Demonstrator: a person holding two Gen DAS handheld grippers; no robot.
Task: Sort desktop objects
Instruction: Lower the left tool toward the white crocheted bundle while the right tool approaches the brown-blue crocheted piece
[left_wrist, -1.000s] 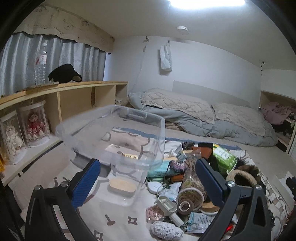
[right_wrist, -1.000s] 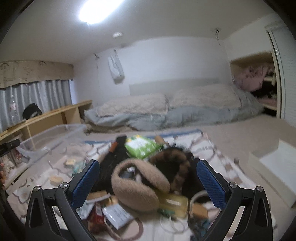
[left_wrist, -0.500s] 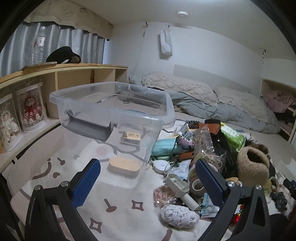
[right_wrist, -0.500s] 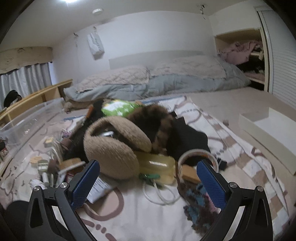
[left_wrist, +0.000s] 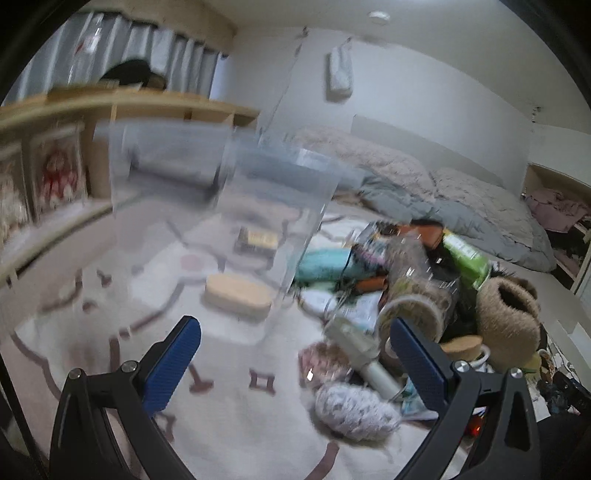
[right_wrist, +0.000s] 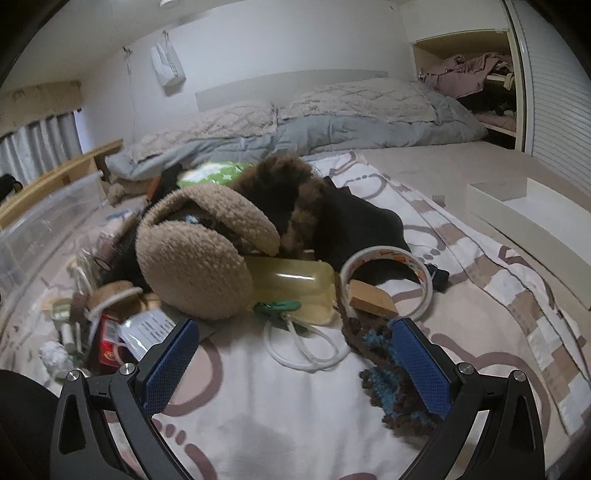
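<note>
Meanwhile both the left gripper (left_wrist: 295, 354) and right gripper (right_wrist: 295, 350) gape wide, empty, above the cluttered blanket (right_wrist: 280, 413)

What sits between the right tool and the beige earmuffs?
In the right wrist view, the right tool is open. Between it and the beige earmuffs lie bare patterned blanket, a white cord loop and a green clip.

From my left cam the storage bin (left_wrist: 229, 192) sits left of the clutter pile (left_wrist: 406, 295), all on the blanket (left_wrist: 236, 417). On my right cam the earmuffs (right_wrist: 199, 254) lie on a bottle (right_wrist: 295, 284), tape ring (right_wrist: 384, 284) just right of it, bed (right_wrist: 295, 129) behind
</note>
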